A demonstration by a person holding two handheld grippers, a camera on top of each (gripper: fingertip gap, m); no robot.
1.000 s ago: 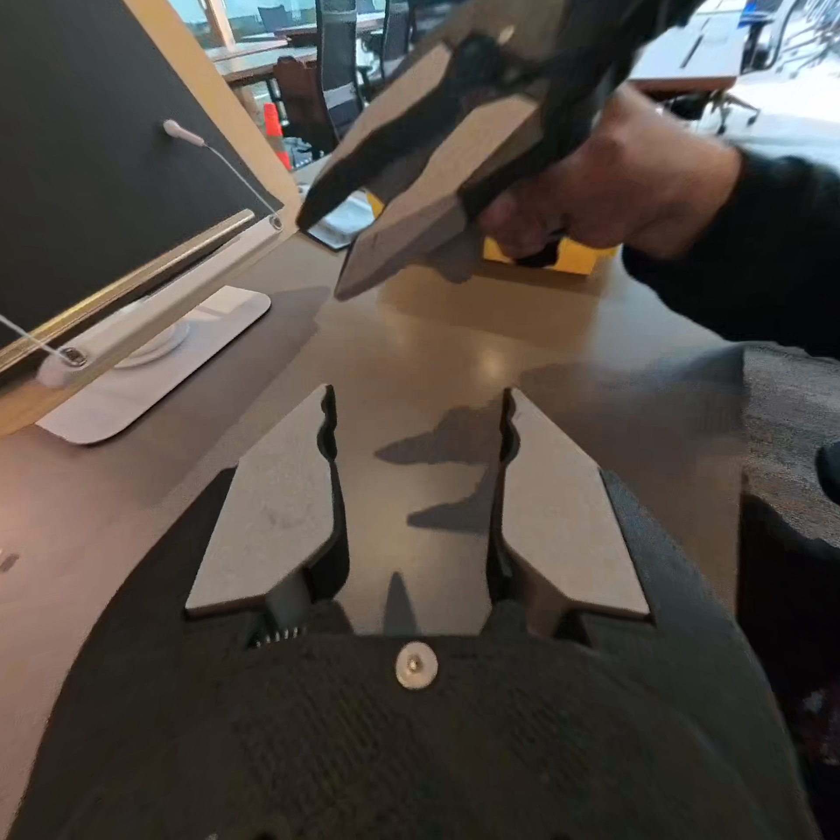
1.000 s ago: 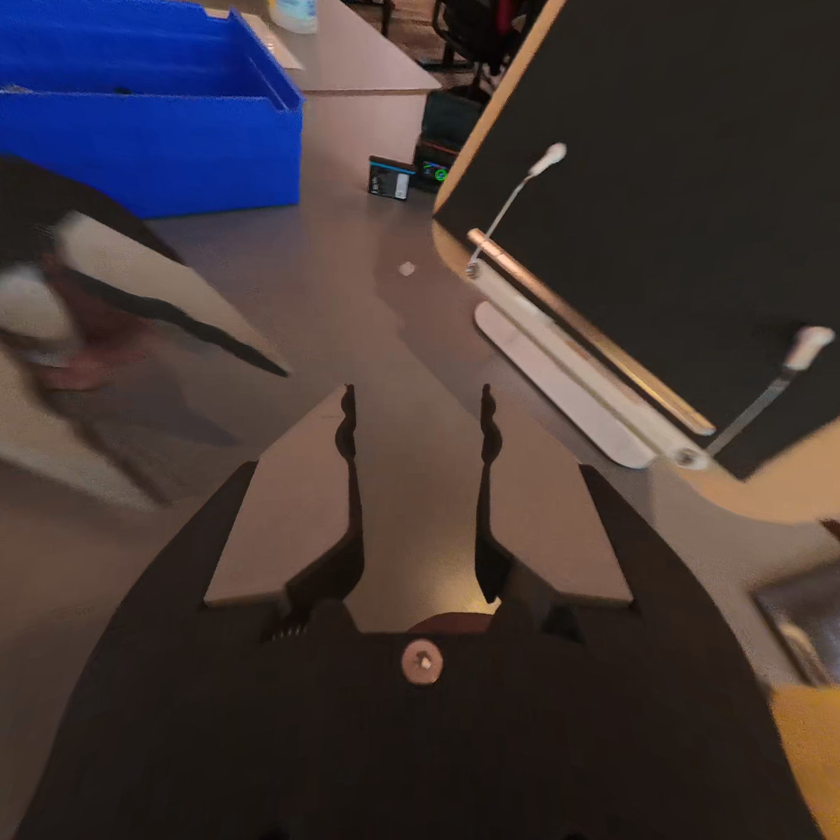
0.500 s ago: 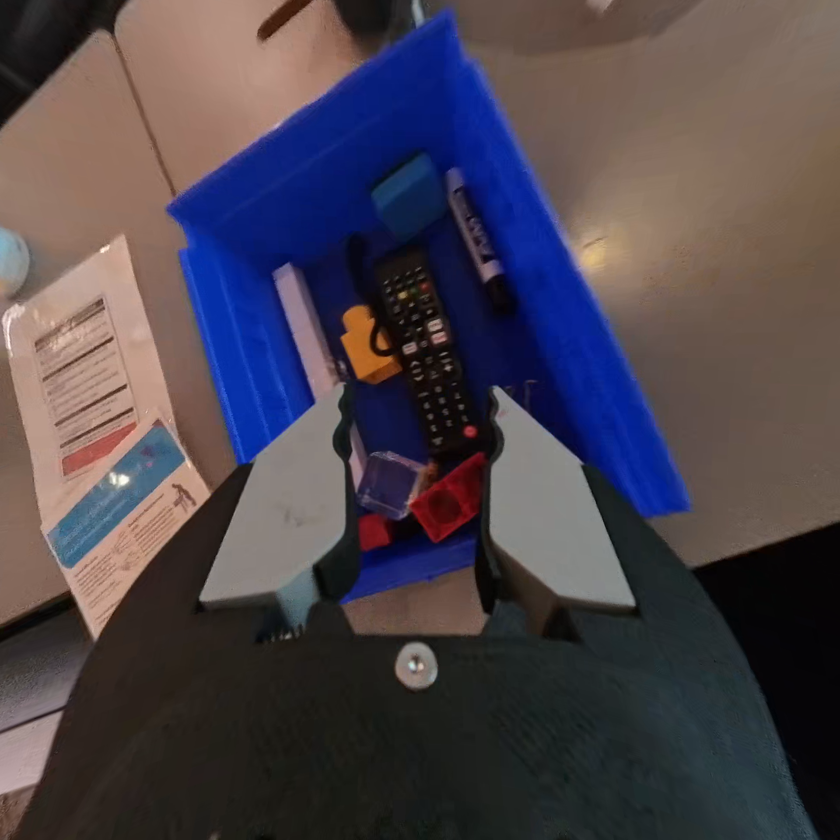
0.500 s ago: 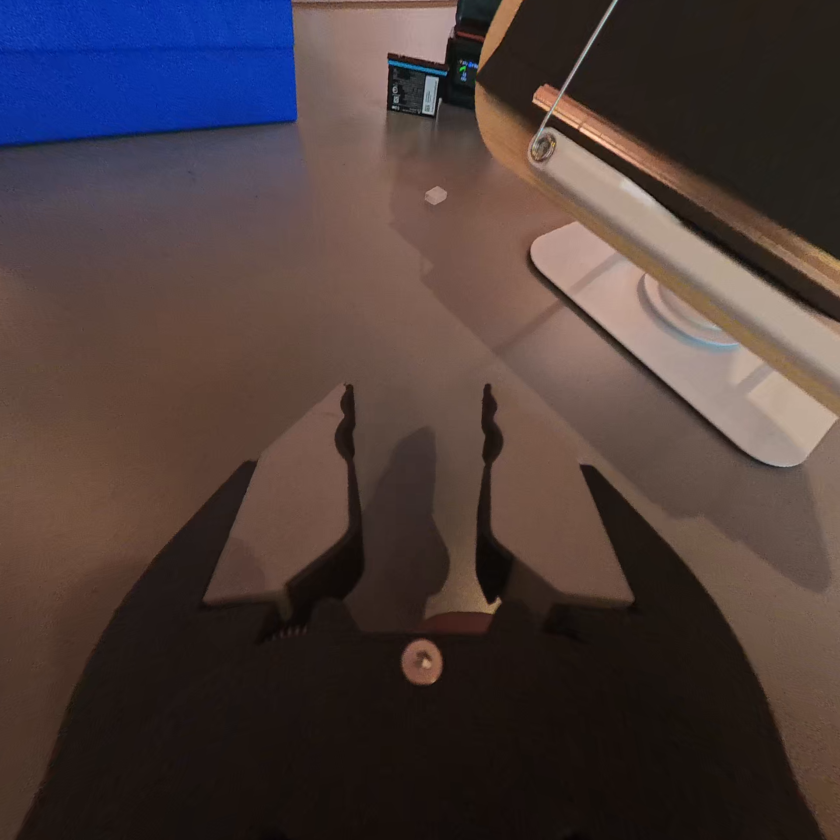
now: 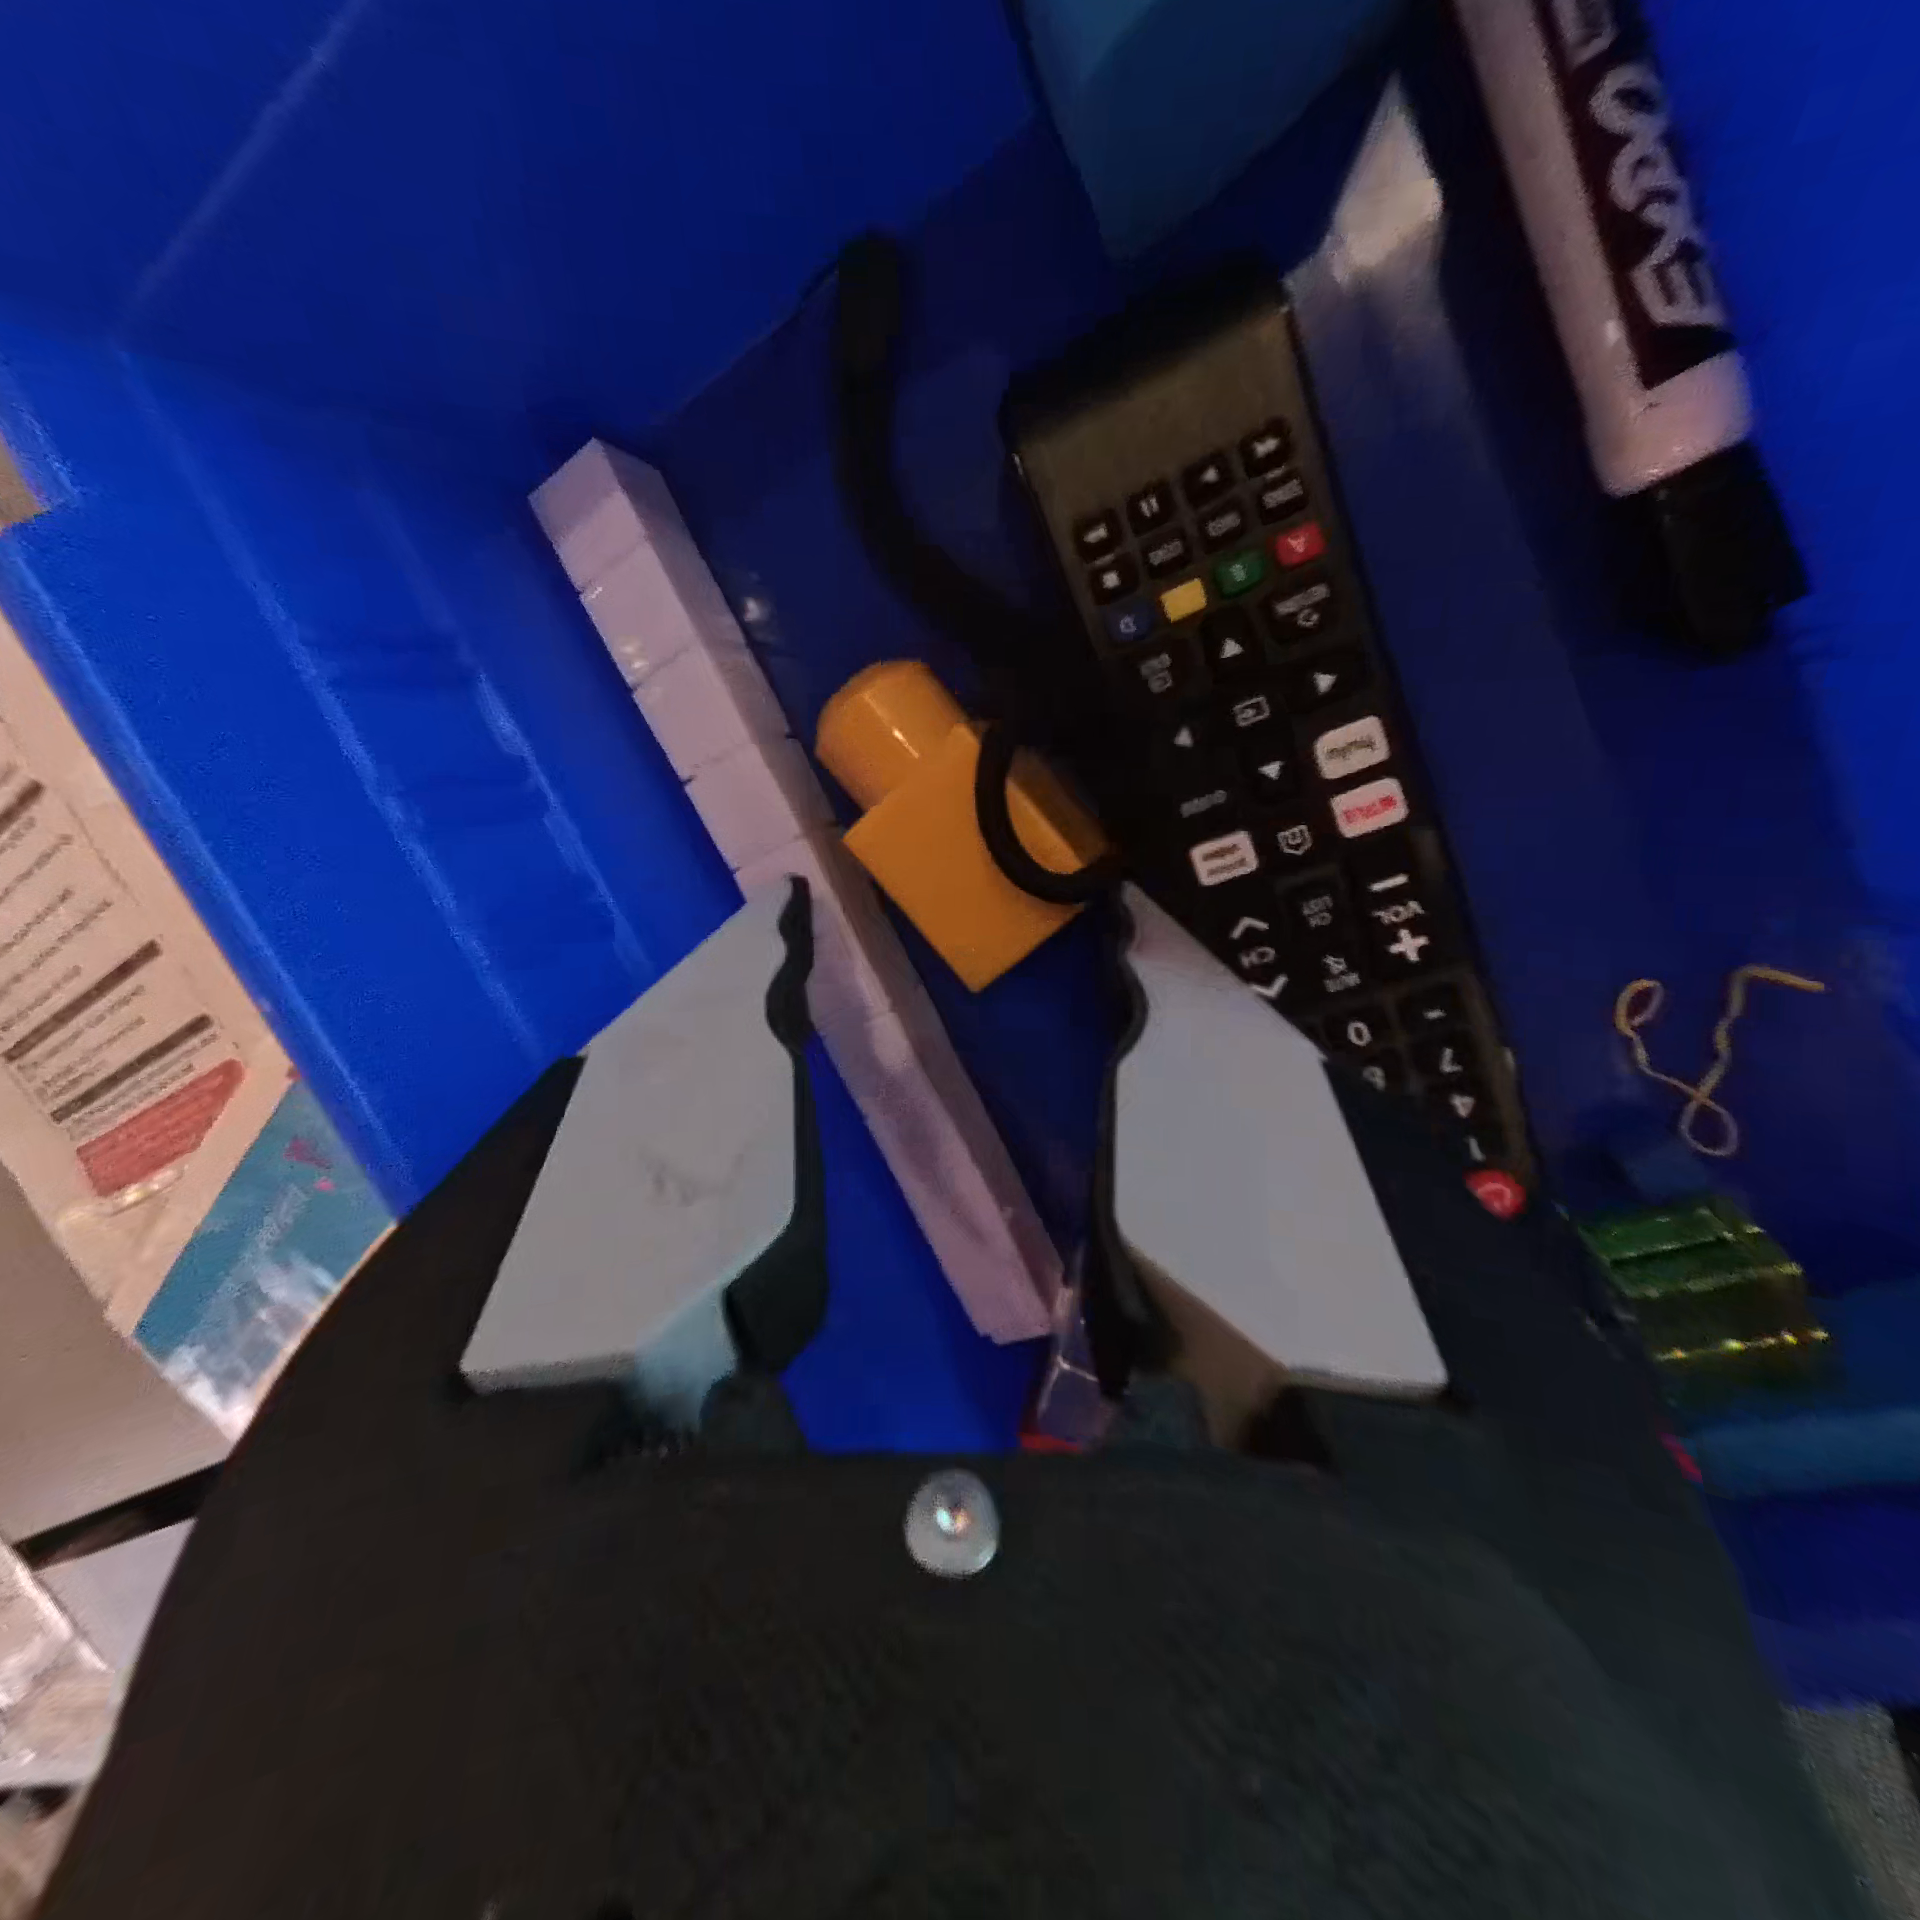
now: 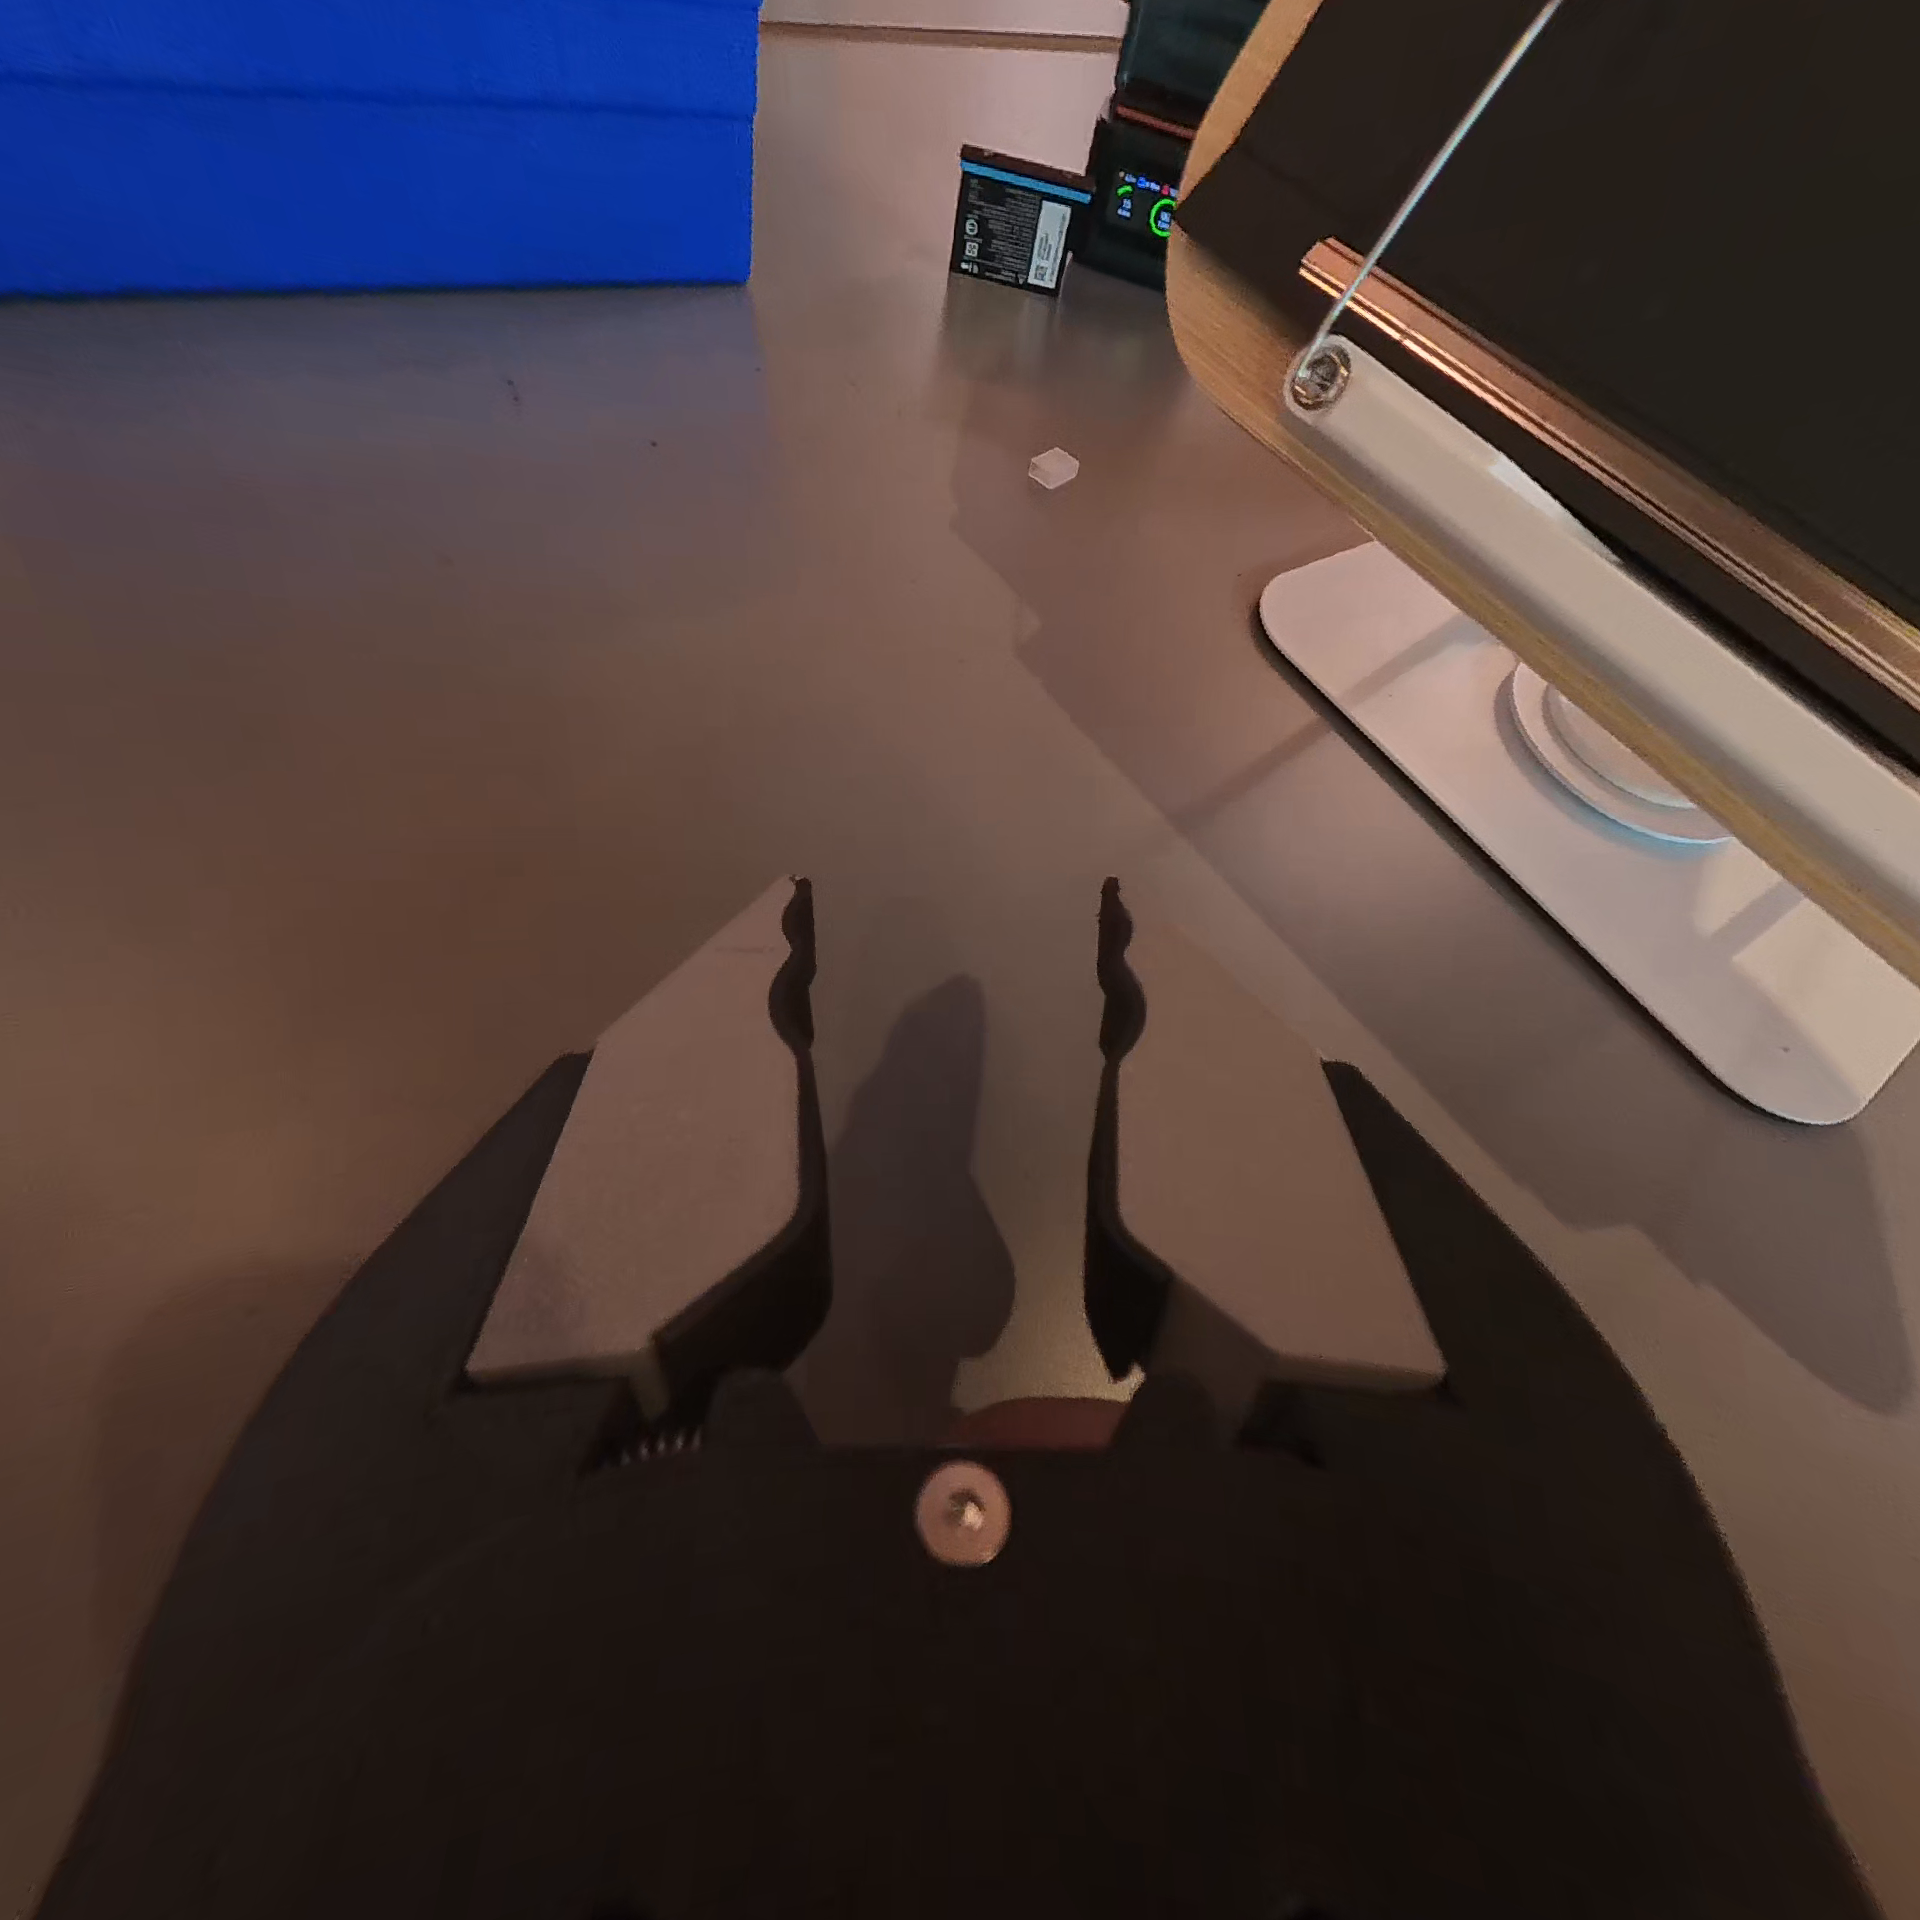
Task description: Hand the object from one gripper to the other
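Observation:
My left gripper (image 5: 954,914) is open and empty, low inside a blue bin (image 5: 343,644). Just past its tips lies a yellow block (image 5: 935,831) with a black band around it. A white bar (image 5: 727,790) runs under the left finger and a black remote control (image 5: 1268,727) lies under the right finger. A marker (image 5: 1631,312) lies at the bin's right. My right gripper (image 6: 954,894) is open and empty, low over the grey table (image 6: 468,675). The same bin's wall (image 6: 374,145) shows far left in the right wrist view.
A tilted black board on a white stand (image 6: 1538,790) fills the right of the right wrist view. A small black battery (image 6: 1013,223) and a small device (image 6: 1138,208) stand behind. A tiny clear cube (image 6: 1052,467) lies on the table. Printed sheets (image 5: 114,1049) lie left of the bin. About 4 cm separates my left fingertips from the black remote control (image 5: 1268,727). About 10 cm separates my left fingertips from the marker (image 5: 1631,312).
My left gripper swung from the table to above the blue bin, then dropped down into it. My right gripper lowered toward the table and has held still for the last half second.

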